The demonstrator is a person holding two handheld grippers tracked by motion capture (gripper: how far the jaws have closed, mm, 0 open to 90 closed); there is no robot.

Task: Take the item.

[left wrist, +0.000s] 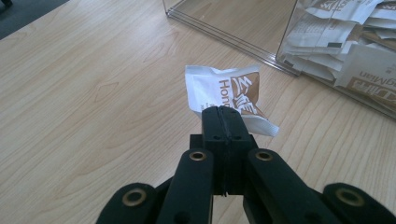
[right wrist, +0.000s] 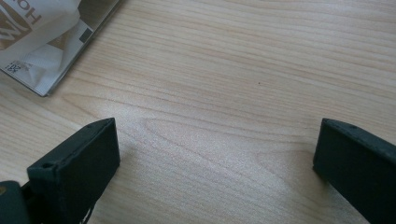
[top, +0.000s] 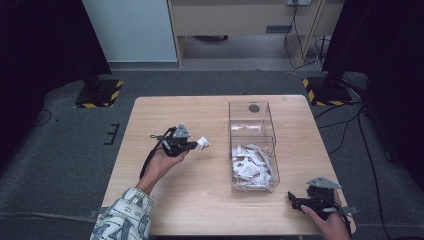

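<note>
My left gripper [top: 194,145] is shut on a small white and brown sachet [left wrist: 229,91], held a little above the wooden table [top: 165,115], left of a clear plastic box [top: 252,145]. The sachet [top: 202,144] sticks out past the closed jaws toward the box. The box's near compartment holds several similar sachets [top: 251,166]; its far compartment looks bare. My right gripper [top: 295,201] rests low near the table's front right corner, jaws wide open with only bare wood [right wrist: 219,130] between them. The box's corner with sachets [right wrist: 32,42] shows at the upper left of the right gripper view.
The clear box wall [left wrist: 224,35] stands just beyond the held sachet. Black stands with yellow-striped bases [top: 99,92] flank the table on grey carpet, and cables [top: 345,125] trail on the floor at right.
</note>
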